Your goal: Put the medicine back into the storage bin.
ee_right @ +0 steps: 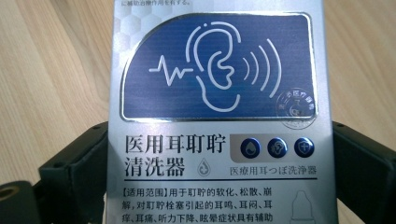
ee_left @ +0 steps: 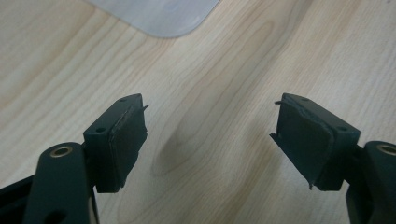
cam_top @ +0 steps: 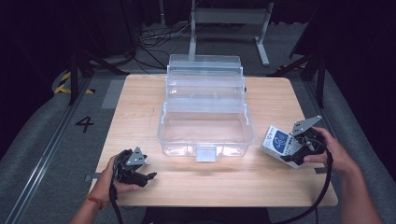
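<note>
Fingers of right gripper [ee_right: 219,154] half hidden behind gripped box [ee_right: 219,93], bottom cut off.

You have one clear plastic storage box [cam_top: 205,128], one silver-and-blue ear-cleaner carton [cam_top: 276,142] and one wooden table [cam_top: 140,100]

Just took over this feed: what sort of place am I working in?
Most likely a lab or recording studio, not a home: a wooden table ringed by dark curtains, cables across grey carpet, and a floor marking "4". The right tongs hold a boxed ear cleaner.
</note>
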`<action>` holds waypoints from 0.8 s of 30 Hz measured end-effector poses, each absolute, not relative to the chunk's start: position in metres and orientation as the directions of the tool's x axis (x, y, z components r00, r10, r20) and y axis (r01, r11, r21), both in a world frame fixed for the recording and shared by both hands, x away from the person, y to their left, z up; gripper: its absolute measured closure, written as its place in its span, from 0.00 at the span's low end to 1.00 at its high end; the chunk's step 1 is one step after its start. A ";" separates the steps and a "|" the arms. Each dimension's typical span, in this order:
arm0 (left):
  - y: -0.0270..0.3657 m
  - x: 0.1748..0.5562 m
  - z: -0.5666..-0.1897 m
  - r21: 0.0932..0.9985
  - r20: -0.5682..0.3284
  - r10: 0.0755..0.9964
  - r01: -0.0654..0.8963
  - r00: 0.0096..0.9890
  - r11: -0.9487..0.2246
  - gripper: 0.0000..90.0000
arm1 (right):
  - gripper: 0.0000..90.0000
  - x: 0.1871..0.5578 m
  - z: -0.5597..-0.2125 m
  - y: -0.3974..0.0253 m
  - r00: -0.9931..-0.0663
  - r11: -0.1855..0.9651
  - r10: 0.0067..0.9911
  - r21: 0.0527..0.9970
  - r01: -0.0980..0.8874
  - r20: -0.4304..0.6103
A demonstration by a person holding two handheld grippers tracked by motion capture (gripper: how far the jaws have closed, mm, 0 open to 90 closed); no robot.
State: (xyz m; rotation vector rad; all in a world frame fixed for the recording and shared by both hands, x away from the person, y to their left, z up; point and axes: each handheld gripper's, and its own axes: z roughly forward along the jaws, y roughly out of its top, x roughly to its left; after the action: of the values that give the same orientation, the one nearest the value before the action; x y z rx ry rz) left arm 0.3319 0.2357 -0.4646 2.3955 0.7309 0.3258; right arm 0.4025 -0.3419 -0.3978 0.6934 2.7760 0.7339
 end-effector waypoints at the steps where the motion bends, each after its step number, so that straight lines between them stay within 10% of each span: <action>1: 0.237 0.332 -0.467 0.614 0.054 0.574 0.426 0.817 -0.664 0.27 | 0.05 0.402 -0.395 -0.341 -0.873 0.771 0.482 0.509 0.384 -0.071; 24: 0.248 0.333 -0.482 0.685 -0.013 0.624 0.461 0.781 -0.564 0.17 | 0.05 0.403 -0.323 -0.306 -0.893 0.777 0.410 0.584 0.235 -0.187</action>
State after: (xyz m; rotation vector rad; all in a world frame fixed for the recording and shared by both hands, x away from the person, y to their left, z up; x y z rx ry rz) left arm 0.3326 0.2479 -0.4823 2.2705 0.8016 0.3011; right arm 0.4027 -0.3061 -0.3232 0.4971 2.6663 0.8177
